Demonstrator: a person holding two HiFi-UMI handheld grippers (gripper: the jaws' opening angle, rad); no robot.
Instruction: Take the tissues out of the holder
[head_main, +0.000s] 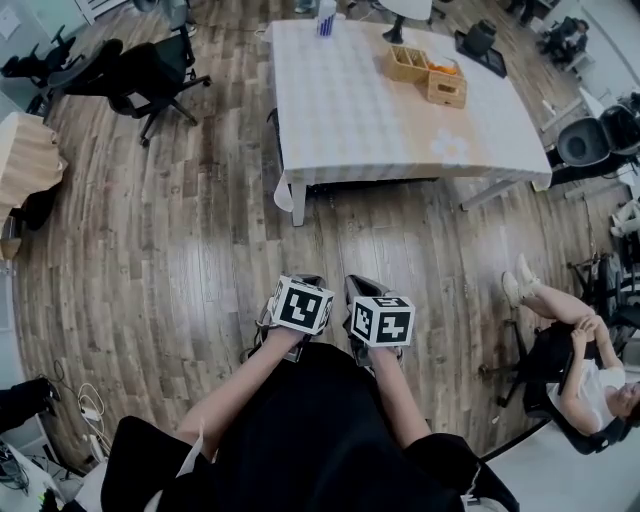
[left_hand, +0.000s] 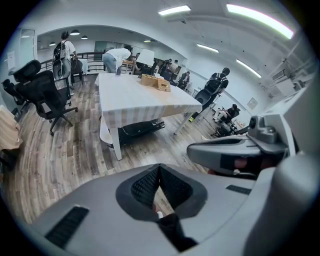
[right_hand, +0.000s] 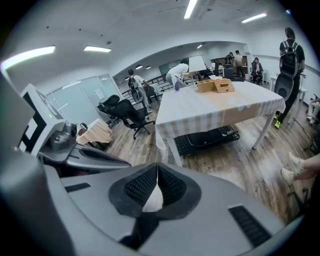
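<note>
Task not begun: left gripper (left_hand: 159, 172) and right gripper (right_hand: 157, 171), both clenched empty, are well apart from the wooden boxes (head_main: 408, 63) on the table (head_main: 350, 115), upper right.

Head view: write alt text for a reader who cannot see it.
The left tool and right tool are held side by side above a wooden floor, short of a cloth-covered table. Wooden boxes sit near its far right corner; office chairs stand left, and a person sits at right.
</note>
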